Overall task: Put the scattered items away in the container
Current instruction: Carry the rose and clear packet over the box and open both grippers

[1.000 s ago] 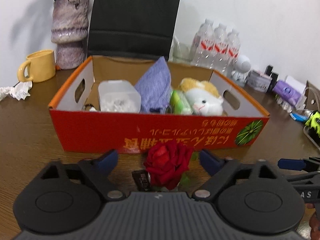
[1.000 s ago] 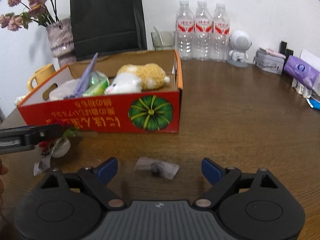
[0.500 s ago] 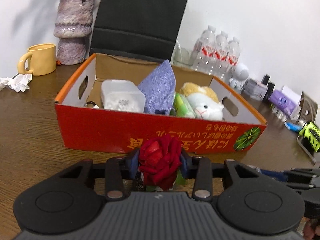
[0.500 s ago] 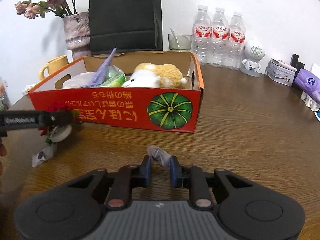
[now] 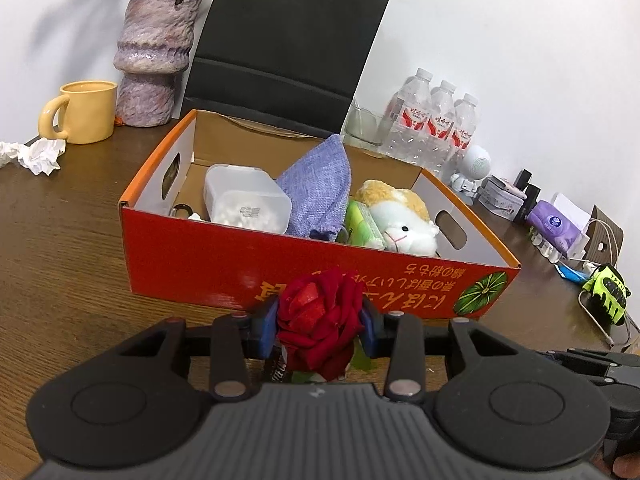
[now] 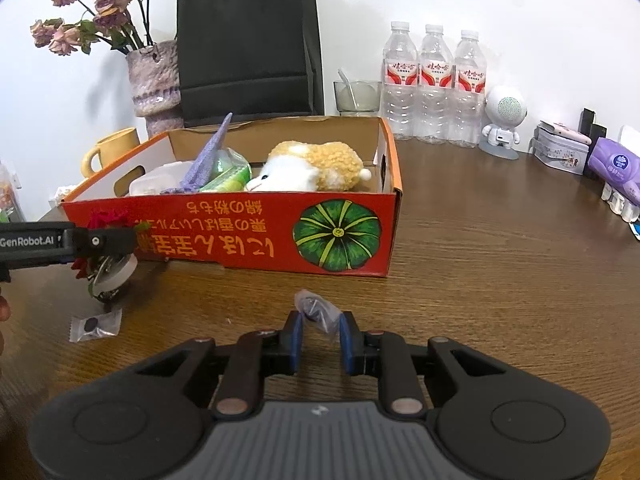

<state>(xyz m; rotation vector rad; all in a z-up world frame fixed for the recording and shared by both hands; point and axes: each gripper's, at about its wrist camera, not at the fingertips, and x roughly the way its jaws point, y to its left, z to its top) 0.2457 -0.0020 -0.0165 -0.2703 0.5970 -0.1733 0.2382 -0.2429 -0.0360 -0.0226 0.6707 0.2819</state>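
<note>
The red cardboard box stands in front of both grippers and holds a clear plastic tub, a purple cloth pouch, a green pack and a plush toy. My left gripper is shut on a red rose just before the box's front wall. From the right wrist view the rose shows a white base beneath the left gripper's fingers. My right gripper is shut on a small clear plastic packet close to the table, in front of the box.
Another small clear packet lies on the wooden table under the rose. Behind the box are a vase, a yellow mug, a black paper bag, water bottles, a glass and crumpled tissue. Small items line the right side.
Both grippers went from wide open to shut: the left on the rose, the right on the clear packet. Both views now sit a little higher over the box.
</note>
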